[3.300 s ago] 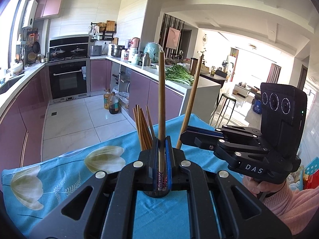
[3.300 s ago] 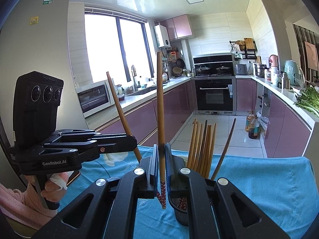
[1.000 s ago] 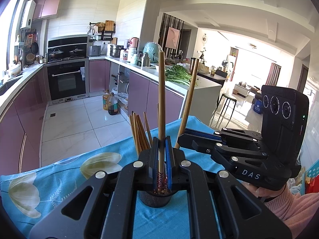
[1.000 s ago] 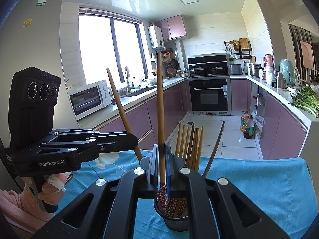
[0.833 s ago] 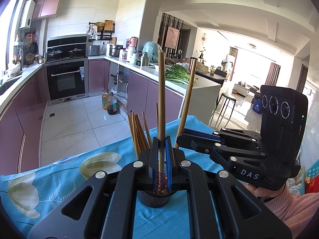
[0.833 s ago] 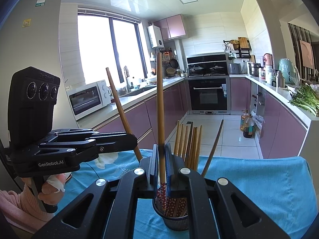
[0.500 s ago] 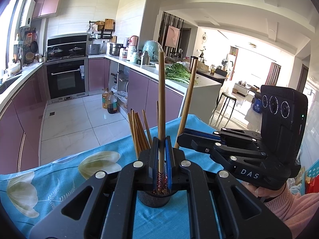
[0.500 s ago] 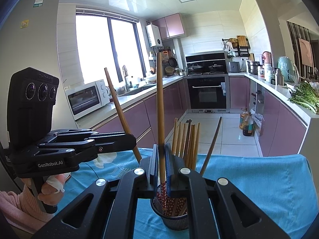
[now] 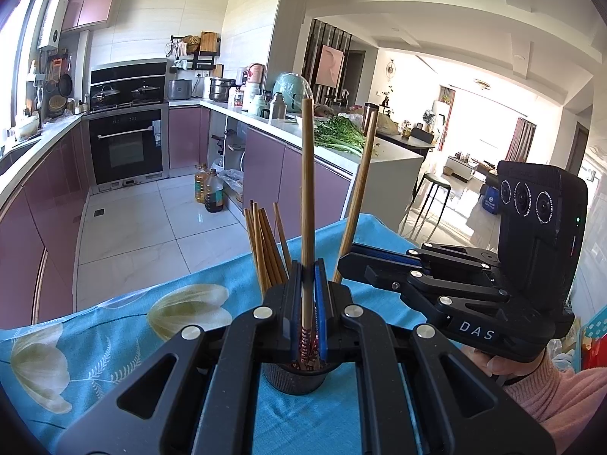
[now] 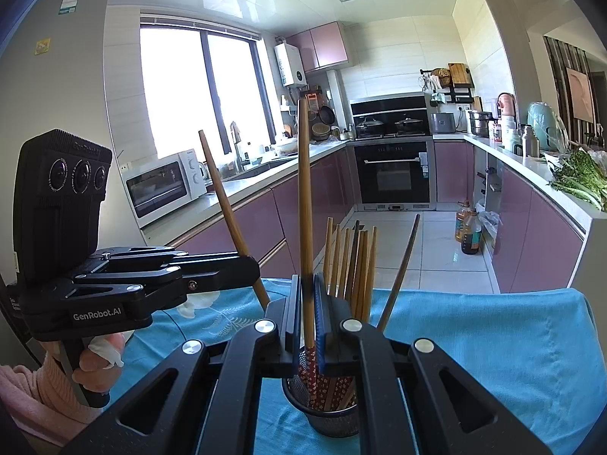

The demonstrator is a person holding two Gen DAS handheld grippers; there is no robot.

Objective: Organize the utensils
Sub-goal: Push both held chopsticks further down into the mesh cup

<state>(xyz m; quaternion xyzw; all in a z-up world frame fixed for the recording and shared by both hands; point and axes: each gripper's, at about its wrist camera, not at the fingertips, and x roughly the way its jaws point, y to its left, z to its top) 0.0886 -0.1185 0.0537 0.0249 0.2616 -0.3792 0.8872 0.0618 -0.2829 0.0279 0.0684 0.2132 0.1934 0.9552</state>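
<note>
I see right wrist view alone showing holder (image 10: 334,409) interior, patterned chopstick tips; my left claw (image 9: 308,292), right claw (image 10: 306,303) each clamped on upright chopstick (image 9: 306,197) over holder on blue-clothed surface (image 9: 125,326)

Two close wrist views, level-ish, sharing mesh holder (image 9: 294,377) and kitchen

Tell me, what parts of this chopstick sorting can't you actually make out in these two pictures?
- Left wrist view: the cup is mostly hidden behind the left gripper, so its contents do not show.
- Right wrist view: where the right gripper's chopstick ends inside the cup is lost among the patterned tips.
- Both views: the person is cut off by the edges; only a pink sleeve and hands show.
- The blue cloth hides the surface beneath.
</note>
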